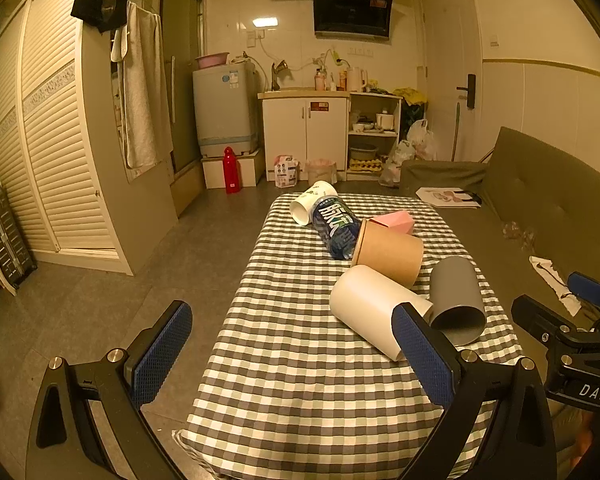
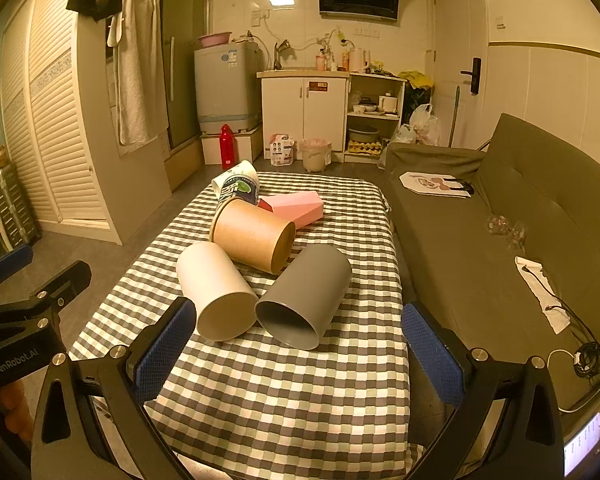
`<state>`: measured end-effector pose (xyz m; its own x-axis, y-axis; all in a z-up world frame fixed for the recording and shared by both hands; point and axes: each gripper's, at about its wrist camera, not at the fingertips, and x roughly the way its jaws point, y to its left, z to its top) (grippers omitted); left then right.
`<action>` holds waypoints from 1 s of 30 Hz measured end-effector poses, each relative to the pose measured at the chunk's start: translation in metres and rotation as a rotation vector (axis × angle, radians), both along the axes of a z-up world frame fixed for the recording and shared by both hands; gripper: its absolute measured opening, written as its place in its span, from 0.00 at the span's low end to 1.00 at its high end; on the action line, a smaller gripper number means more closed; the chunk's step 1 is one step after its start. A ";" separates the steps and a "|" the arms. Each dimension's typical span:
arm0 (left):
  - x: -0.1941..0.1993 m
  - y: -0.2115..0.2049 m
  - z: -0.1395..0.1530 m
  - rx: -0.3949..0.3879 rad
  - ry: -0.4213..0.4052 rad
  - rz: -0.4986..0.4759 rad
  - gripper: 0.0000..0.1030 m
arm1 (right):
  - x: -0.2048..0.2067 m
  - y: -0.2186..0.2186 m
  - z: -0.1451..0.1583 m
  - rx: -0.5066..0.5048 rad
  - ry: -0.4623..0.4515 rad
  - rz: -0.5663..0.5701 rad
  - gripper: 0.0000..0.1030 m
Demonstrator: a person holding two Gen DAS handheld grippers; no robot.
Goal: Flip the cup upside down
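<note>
A table under a gray-and-white checked cloth stretched forward between and beyond both pairs of fingers. The olive fabric sofa ran along it on the right, outside the right gripper's right finger. The right gripper was spread wide and held nothing, its blue textured pads flanking the near cups; the left gripper was likewise wide open and empty, with only cloth between its pads.

Five cups and a bottle lay on their sides ahead of the fingers. The smooth matte gray cup, cylindrical, had its mouth turned toward the right gripper, just ahead of its fingertips. Touching its left side was the cream cup, mouth also facing the camera. Behind both rested the kraft paper cup, then a faceted pink cup, a blue-labelled bottle and, farthest, a printed white paper cup.
</note>
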<state>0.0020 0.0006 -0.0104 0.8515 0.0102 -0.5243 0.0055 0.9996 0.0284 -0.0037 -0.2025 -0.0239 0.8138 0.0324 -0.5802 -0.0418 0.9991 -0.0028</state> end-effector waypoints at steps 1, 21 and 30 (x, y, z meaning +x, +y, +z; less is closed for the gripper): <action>0.000 0.000 0.000 0.000 0.002 0.000 1.00 | 0.000 0.000 -0.001 0.001 0.001 0.001 1.00; 0.010 0.003 0.003 -0.009 0.046 0.010 1.00 | 0.013 -0.001 0.009 0.008 0.039 0.081 1.00; 0.039 0.006 0.011 -0.006 0.078 0.051 1.00 | 0.061 0.007 0.028 -0.107 0.059 0.312 1.00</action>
<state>0.0415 0.0065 0.0006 0.8065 0.0494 -0.5892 -0.0439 0.9988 0.0237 0.0575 -0.1957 0.0039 0.7387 0.2115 -0.6399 -0.3492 0.9322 -0.0950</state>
